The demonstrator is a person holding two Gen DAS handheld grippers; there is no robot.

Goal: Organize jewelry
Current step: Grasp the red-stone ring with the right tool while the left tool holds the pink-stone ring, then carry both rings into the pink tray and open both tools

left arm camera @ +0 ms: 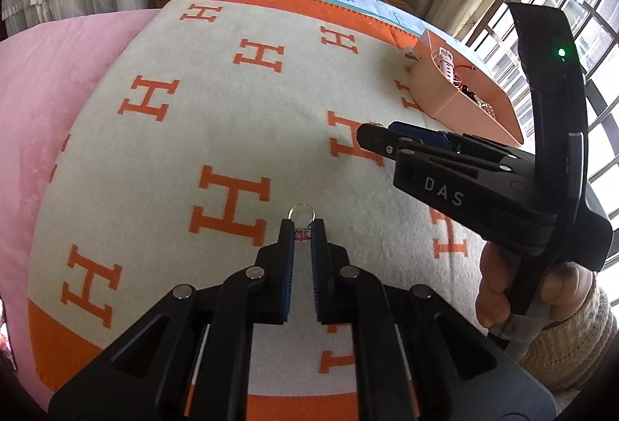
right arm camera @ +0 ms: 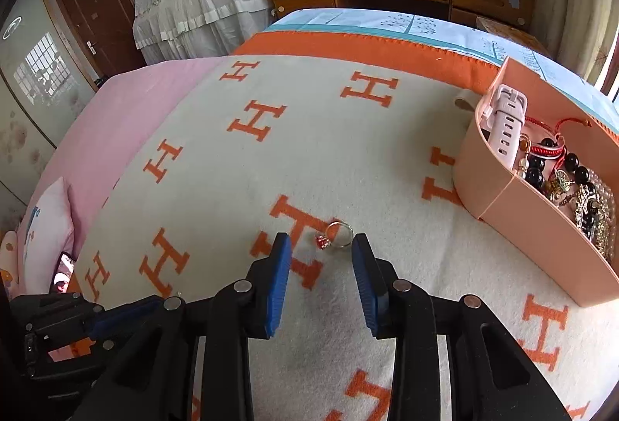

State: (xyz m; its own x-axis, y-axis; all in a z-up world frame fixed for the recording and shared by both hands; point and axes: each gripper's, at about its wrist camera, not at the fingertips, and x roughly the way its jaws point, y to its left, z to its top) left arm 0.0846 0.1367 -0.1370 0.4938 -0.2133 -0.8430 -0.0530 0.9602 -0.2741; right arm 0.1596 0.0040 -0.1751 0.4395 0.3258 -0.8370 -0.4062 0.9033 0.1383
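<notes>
The left gripper [left arm camera: 303, 227] pinches a silver ring [left arm camera: 301, 213]; the right gripper [right arm camera: 321, 247] stands partly open over another ring [right arm camera: 336, 233]. At right, the peach box [right arm camera: 514, 223] holds a watch [right arm camera: 507, 123] and bracelets [right arm camera: 557, 165].

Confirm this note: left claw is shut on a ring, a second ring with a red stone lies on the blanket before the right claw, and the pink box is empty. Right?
Not quite. The pink box is not empty: the right wrist view shows a watch and bead bracelets inside. The rest stands: left claw, right claw, red-stone ring.
</notes>
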